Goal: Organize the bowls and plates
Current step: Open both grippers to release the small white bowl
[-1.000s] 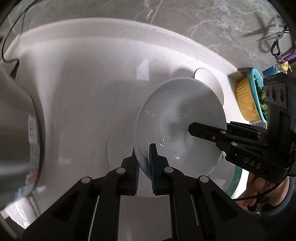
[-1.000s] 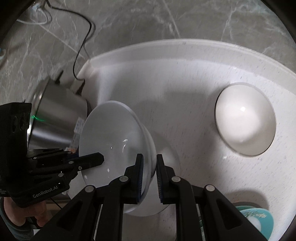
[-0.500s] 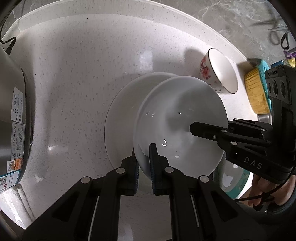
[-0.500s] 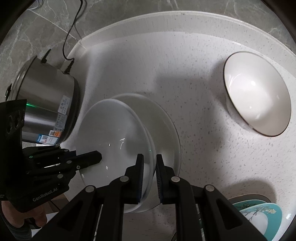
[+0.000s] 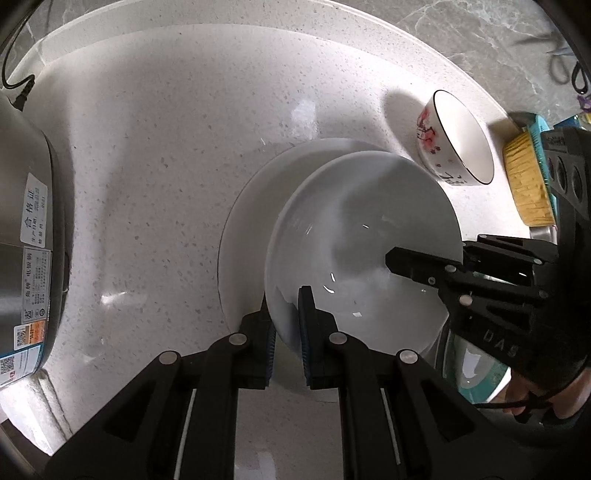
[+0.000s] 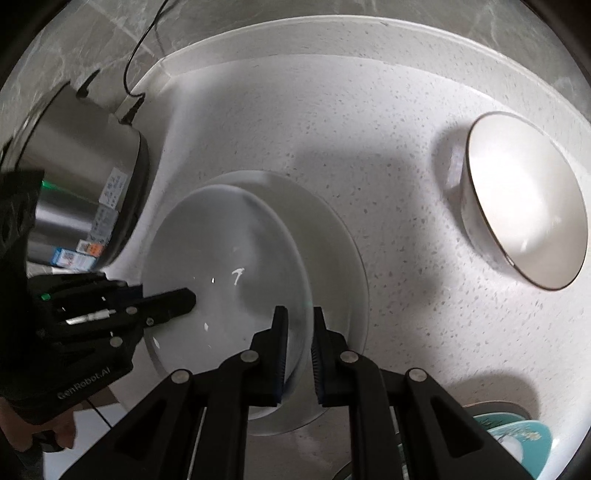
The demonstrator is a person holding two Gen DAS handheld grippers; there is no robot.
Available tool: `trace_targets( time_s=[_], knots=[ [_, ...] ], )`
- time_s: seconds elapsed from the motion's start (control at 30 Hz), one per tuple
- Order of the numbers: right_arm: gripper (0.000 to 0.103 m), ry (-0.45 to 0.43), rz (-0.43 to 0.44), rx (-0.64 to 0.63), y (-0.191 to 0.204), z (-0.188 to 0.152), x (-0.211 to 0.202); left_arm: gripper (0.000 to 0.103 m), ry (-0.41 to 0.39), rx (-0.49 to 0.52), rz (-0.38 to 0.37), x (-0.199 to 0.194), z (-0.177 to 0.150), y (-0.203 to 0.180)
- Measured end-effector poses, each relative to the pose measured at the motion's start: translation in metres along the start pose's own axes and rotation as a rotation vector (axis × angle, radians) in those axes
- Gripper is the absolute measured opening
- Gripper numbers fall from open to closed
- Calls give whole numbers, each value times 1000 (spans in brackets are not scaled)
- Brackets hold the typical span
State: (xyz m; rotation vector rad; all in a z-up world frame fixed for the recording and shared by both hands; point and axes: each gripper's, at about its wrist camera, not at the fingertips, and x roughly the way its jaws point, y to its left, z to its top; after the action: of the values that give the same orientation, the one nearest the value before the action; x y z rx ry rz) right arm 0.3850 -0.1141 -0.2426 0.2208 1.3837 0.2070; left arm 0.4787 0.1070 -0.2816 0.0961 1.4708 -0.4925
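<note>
Both grippers' fingers [image 5: 306,325] [image 6: 280,332] pinch opposite rims of the white plate [image 5: 364,254], hovering above the larger plate [image 5: 251,221]; lowering and release would follow.

A home kitchen: a speckled white counter [image 5: 177,155] backed by grey marble tile [image 6: 258,14], a steel rice cooker [image 5: 22,236] left of the grippers, a flowered bowl [image 5: 458,140] ahead to the right, plates [image 5: 251,221] just beyond the fingers.

Left gripper [image 5: 286,325]: matte black linkage fingers, silver round pivot screws, blue ribbed pads. Right gripper [image 6: 297,350]: same build ("DAS" and "GenRobot.AI" lettering on bodies). Thin black cable at hand [image 5: 546,398].
</note>
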Motion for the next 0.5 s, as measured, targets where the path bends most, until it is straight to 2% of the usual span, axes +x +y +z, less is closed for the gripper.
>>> trace_targets(
  time_s=[0.13,0.33,0.43,0.5],
  knots=[
    [14,-8,-48,-53,8,-1,1,12,-10,-9,-8,1,2,1],
    [14,10,-37,-55,5,1,1,14,-23,-21,-24,-2,-2,8],
    [14,25,-34,-58,8,3,3,22,-26,-26,-36,-3,-3,7],
    [14,32,-35,-62,9,4,4,33,-33,-33,-51,-4,-5,5]
  ],
)
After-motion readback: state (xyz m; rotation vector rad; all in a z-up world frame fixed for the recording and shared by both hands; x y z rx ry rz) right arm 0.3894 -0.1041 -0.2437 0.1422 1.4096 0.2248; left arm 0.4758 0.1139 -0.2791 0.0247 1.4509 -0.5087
